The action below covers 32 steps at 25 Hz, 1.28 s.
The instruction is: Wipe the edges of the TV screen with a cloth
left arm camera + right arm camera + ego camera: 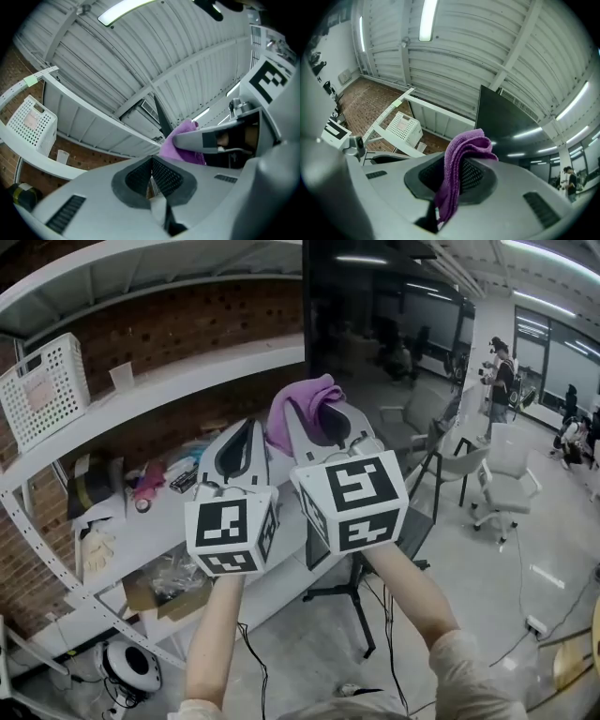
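The black TV screen point(394, 343) stands on a tripod at the upper middle of the head view and shows dark in the right gripper view point(506, 124). My right gripper point(323, 418) is shut on a purple cloth point(298, 407), raised in front of the screen's left edge. In the right gripper view the cloth point(457, 168) drapes over the closed jaws. My left gripper point(239, 442) is beside it on the left, shut and holding nothing. From the left gripper view point(151, 176) I see the cloth point(180, 140) and the right gripper to the right.
White shelving point(169, 381) runs along a brick wall at left, with a white basket point(42, 390) on top and clutter below. White chairs point(497, 474) and people point(502, 376) are at right. Cables lie on the floor by the tripod point(361, 601).
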Tool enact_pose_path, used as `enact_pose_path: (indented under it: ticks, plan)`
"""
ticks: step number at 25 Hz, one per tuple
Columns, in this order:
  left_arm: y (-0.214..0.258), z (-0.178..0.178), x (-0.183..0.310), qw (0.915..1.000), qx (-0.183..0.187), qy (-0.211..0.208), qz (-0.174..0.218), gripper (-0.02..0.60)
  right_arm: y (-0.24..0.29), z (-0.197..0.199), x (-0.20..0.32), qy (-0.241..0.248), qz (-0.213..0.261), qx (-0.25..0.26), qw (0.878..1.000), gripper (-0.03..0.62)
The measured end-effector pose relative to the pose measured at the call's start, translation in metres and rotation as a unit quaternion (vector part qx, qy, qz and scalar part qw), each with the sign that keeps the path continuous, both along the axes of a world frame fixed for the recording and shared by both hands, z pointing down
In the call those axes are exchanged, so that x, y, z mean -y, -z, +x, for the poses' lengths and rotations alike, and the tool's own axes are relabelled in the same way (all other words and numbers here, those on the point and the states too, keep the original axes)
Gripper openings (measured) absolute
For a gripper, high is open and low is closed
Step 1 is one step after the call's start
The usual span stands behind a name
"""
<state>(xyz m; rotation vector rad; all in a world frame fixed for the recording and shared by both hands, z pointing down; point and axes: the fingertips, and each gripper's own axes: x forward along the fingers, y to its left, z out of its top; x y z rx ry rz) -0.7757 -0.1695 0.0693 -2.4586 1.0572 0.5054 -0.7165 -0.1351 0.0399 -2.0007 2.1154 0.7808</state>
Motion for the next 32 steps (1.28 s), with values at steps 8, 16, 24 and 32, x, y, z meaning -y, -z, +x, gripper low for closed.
enact_pose_path:
  ticks: [8, 16, 24, 32]
  plan:
    - [0.068, 0.0, -0.006, 0.999, -0.035, -0.011, 0.027, 0.014, 0.079, 0.002, -0.01, -0.001, 0.043, -0.035, 0.998, 0.057]
    - [0.148, 0.016, -0.007, 0.997, -0.053, -0.026, 0.049, 0.014, 0.166, 0.006, -0.023, -0.015, 0.071, -0.07, 0.995, 0.057]
    - [0.209, 0.026, -0.011, 0.9939, -0.079, -0.058, 0.05, 0.014, 0.221, 0.009, -0.029, -0.016, 0.095, -0.1, 0.99, 0.057]
    - [0.23, 0.022, -0.025, 0.992, -0.091, -0.056, 0.068, 0.014, 0.272, 0.021, -0.035, -0.023, 0.125, -0.107, 0.986, 0.057]
